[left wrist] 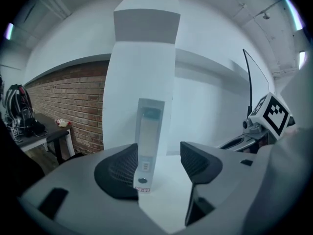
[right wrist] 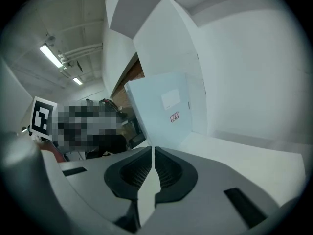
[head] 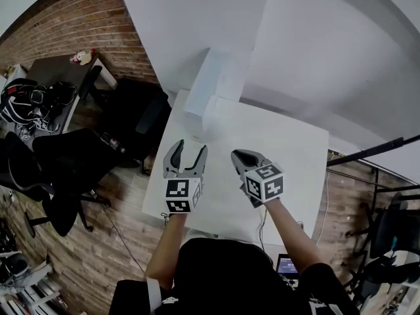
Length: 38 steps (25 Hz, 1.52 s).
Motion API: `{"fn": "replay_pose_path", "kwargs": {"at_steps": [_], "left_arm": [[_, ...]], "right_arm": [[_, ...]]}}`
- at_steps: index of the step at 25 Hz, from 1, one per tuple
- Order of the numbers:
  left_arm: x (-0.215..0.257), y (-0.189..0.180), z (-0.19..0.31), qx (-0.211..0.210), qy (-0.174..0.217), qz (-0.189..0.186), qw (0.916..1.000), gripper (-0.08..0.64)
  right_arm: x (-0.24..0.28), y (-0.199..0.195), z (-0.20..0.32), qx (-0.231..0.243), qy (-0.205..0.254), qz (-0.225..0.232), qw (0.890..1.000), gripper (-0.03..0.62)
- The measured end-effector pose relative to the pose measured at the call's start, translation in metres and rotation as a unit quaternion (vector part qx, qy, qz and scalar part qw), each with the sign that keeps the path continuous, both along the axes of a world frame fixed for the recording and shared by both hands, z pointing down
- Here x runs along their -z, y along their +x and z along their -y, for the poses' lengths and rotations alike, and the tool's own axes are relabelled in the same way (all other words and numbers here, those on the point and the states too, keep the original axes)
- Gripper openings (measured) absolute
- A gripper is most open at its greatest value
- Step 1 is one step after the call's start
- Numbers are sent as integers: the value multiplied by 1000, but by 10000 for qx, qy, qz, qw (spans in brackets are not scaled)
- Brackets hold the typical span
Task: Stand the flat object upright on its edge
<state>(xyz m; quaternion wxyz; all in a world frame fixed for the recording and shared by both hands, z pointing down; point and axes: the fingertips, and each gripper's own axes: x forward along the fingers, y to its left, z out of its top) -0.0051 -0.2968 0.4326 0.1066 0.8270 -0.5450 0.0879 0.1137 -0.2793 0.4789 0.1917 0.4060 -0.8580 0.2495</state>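
The flat object is a thin white box with a pale blue face. It stands upright on its edge near the back left of the white table (head: 289,149). In the left gripper view I see its narrow side (left wrist: 148,146) just beyond my jaws. The right gripper view shows its broad face (right wrist: 164,109) with a small red mark. From the head view it is a faint upright slab (head: 209,115) before the pillar. My left gripper (head: 187,151) (left wrist: 159,168) is open, nothing touching its pads. My right gripper (head: 239,156) (right wrist: 154,168) is shut and empty, held clear of the box.
A white square pillar (head: 220,74) (left wrist: 144,48) rises right behind the box. Black office chairs (head: 72,163) and a dark desk (head: 59,67) with gear stand left of the table. A brick wall (left wrist: 63,106) runs behind. A black metal frame (head: 374,153) is at right.
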Motion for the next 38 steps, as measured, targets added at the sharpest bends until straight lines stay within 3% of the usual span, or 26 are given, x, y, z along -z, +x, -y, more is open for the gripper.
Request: {"fn": "replay_pose_path", "kwargs": {"at_steps": [4, 8, 11, 16, 30, 35, 38], "left_arm": [[25, 7, -18, 37, 228, 88, 9997, 191], [48, 24, -37, -8, 388, 176, 9991, 158], [59, 39, -56, 9, 533, 213, 9983, 75], [69, 61, -84, 73, 694, 282, 9972, 28], [114, 70, -107, 25, 1015, 48, 9948, 12], [131, 70, -120, -163, 1196, 328, 9922, 12], [141, 63, -133, -269, 1270, 298, 9911, 12]], "right_arm": [[20, 10, -5, -86, 248, 29, 9997, 52], [41, 25, -13, -185, 530, 43, 9984, 52], [56, 36, -24, -149, 729, 86, 9972, 52], [80, 53, -46, -93, 1033, 207, 9944, 52], [137, 57, -74, -152, 1695, 442, 9844, 52], [158, 49, -90, -237, 1871, 464, 9810, 49], [169, 41, -104, -317, 1958, 460, 9791, 43]]}}
